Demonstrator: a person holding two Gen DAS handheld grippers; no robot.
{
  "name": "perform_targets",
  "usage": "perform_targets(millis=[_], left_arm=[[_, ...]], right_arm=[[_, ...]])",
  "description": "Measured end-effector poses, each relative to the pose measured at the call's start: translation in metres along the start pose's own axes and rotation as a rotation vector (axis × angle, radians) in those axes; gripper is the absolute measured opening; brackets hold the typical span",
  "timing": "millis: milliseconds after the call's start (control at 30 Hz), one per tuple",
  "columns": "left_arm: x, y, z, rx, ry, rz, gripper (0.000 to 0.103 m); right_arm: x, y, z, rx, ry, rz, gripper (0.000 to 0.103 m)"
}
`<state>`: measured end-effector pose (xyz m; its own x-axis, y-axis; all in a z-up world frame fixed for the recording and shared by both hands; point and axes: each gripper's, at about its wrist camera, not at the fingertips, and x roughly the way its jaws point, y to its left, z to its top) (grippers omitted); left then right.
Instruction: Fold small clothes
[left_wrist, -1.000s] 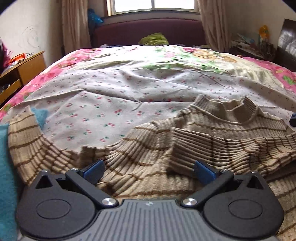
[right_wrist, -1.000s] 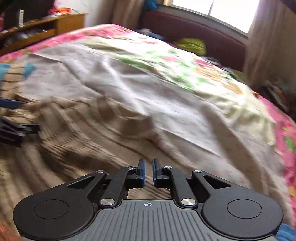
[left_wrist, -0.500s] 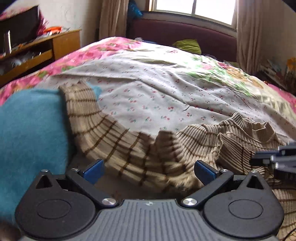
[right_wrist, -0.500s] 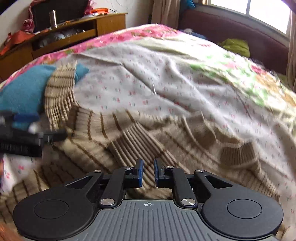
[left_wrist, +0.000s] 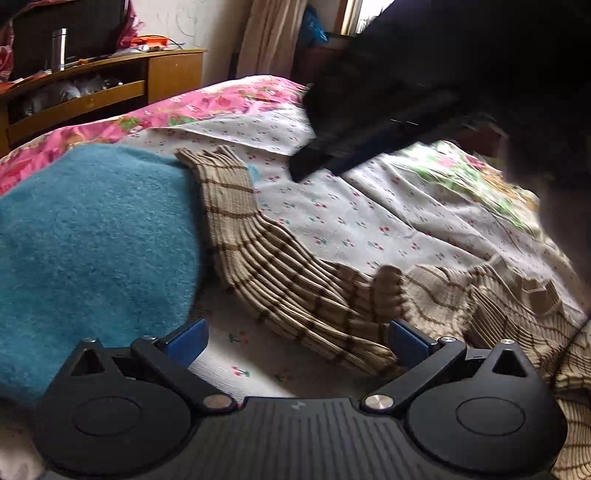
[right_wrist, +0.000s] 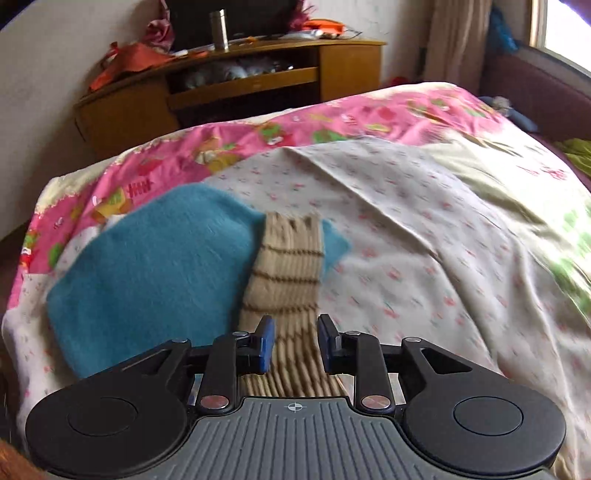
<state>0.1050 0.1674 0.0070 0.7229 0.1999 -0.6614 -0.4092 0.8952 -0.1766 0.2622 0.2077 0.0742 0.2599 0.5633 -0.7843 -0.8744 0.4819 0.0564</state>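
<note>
A beige ribbed sweater with brown stripes (left_wrist: 280, 280) lies on the bed, one sleeve (right_wrist: 291, 266) stretched out over the edge of a teal knit garment (right_wrist: 147, 277). My left gripper (left_wrist: 297, 341) is open wide, low over the sheet just in front of the sleeve, with nothing between its pads. My right gripper (right_wrist: 295, 343) hovers over the sleeve. Its jaws are opening; the sleeve shows in the gap below them and the pads do not press on it. In the left wrist view the right gripper (left_wrist: 351, 147) is a dark blur across the top.
The bed carries a white cherry-print sheet (right_wrist: 424, 240) and a pink floral quilt (right_wrist: 314, 122). A wooden cabinet (right_wrist: 240, 92) with clutter and a metal flask stands beyond the bed's left side. The teal garment (left_wrist: 92, 240) fills the left of the left wrist view.
Both views have swung left, from the sweater's body to its outstretched sleeve and the teal garment. The right gripper's jaws have widened, and it now crosses the top of the left wrist view.
</note>
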Motion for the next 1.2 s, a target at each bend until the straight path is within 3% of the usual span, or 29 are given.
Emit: perform_targets(millis=[167,367,400,467,600,733,867,1000,1133,1200], left_arm=[[0.008,0.018,0.004,-0.055,0.011,0.009,0.103],[0.016,0.016,0.003,-0.024,0.019,0.011,0.103],[0.017,0.015,0.003,-0.018,0.020,0.011,0.103],[0.018,0.014,0.002,-0.016,0.020,0.010,0.103],[0.017,0.010,0.001,0.003,0.012,0.013,0.103],[0.014,0.003,-0.001,0.028,-0.012,0.007,0.103],[0.009,-0.010,-0.005,0.085,-0.048,0.003,0.103],[0.001,-0.036,-0.009,0.177,-0.090,-0.018,0.103],[-0.009,-0.070,-0.007,0.297,-0.146,-0.050,0.103],[-0.012,-0.088,-0.009,0.347,-0.150,-0.077,0.103]], right_arm=[[0.055,0.018,0.037,-0.016,0.039,0.002,0.031],[0.096,0.022,0.040,0.006,0.074,-0.060,0.031],[0.096,0.021,0.040,0.009,0.068,-0.074,0.025],[0.091,0.019,0.039,0.015,0.061,-0.098,0.009],[0.050,0.002,0.037,0.081,-0.017,-0.099,0.007],[-0.022,-0.027,0.022,0.184,-0.137,-0.112,0.007],[-0.107,-0.065,-0.016,0.307,-0.272,-0.146,0.007],[-0.191,-0.102,-0.078,0.441,-0.415,-0.208,0.007],[-0.258,-0.127,-0.174,0.612,-0.555,-0.291,0.007],[-0.271,-0.136,-0.234,0.723,-0.576,-0.339,0.007]])
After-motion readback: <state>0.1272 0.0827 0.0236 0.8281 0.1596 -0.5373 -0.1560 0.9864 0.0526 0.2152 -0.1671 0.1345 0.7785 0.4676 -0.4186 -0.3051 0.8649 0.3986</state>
